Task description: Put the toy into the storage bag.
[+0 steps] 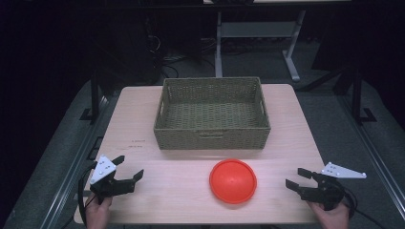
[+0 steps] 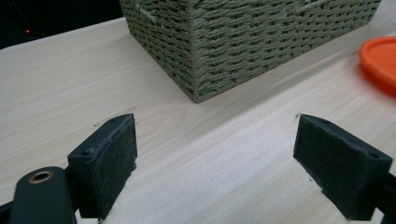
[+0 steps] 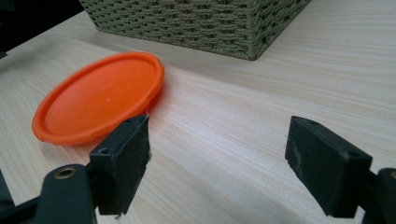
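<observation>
Hovering wide open, left gripper (image 1: pixel 130 166) and right gripper (image 1: pixel 294 177) flanking orange lid (image 1: pixel 233 181) before wicker basket (image 1: pixel 212 140), gripping nothing.

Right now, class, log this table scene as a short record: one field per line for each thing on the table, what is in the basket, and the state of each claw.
table: pale wood top
basket: woven, at the far middle of the table
basket contents: nothing in view
plate: orange, round, on the table in front of the basket, apart from it
left claw: open, at the near left corner, holding nothing
right claw: open, near right of the plate, not touching it
</observation>
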Tool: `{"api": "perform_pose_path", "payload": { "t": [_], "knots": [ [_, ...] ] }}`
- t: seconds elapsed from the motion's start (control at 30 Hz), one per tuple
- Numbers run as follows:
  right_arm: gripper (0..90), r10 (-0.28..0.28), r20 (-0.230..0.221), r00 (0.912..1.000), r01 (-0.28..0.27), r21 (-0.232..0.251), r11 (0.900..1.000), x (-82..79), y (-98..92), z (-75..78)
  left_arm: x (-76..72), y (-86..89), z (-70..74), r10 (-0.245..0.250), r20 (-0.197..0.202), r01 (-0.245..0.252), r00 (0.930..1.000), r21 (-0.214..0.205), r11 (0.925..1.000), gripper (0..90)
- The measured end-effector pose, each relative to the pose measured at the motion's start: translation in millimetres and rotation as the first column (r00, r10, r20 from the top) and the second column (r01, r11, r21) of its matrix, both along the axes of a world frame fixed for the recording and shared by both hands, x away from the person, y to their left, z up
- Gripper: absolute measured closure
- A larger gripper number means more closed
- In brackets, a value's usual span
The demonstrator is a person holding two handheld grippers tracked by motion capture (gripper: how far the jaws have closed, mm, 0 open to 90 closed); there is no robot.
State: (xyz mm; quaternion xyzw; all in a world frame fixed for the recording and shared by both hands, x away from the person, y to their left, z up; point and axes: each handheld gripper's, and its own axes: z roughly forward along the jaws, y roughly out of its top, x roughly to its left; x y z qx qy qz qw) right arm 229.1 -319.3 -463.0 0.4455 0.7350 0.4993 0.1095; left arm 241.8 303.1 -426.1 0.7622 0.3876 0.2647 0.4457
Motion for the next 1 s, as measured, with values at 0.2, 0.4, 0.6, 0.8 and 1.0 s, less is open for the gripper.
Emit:
{"api": "perform_pose_path", "payload": {
  "t": [0.2,0.4,0.6,0.8,1.0],
  "knots": [
    [21.2,0.022,0.005,0.9998,-0.022,0.013,0.9997,0.7,4.4,6.7,-1.5,-0.5,-0.2,-0.009,-0.003,0.009,1.0,0.004,1.0,12.9],
    [21.2,0.057,0.008,0.9983,-0.057,0.004,0.9984,6.1,13.3,18.1,-2.0,-0.5,0.0,-0.005,0.003,0.005,1.0,0.002,1.0,12.9],
    [21.3,0.096,-0.017,0.9952,-0.096,-0.015,0.9953,13.4,23.7,28.9,-1.6,-0.6,0.1,-0.006,0.004,0.006,1.0,0.0,1.0,12.9],
    [21.2,0.134,-0.058,0.9893,-0.136,-0.036,0.99,23.6,34.1,40.3,-1.9,-1.0,0.2,-0.009,0.003,0.009,1.0,0.004,0.9999,12.8],
    [21.1,0.168,-0.09,0.9818,-0.173,-0.06,0.983,34.8,45.7,48.2,-1.2,-0.7,0.0,-0.008,0.005,0.008,1.0,0.001,1.0,12.9]
  ]
}}
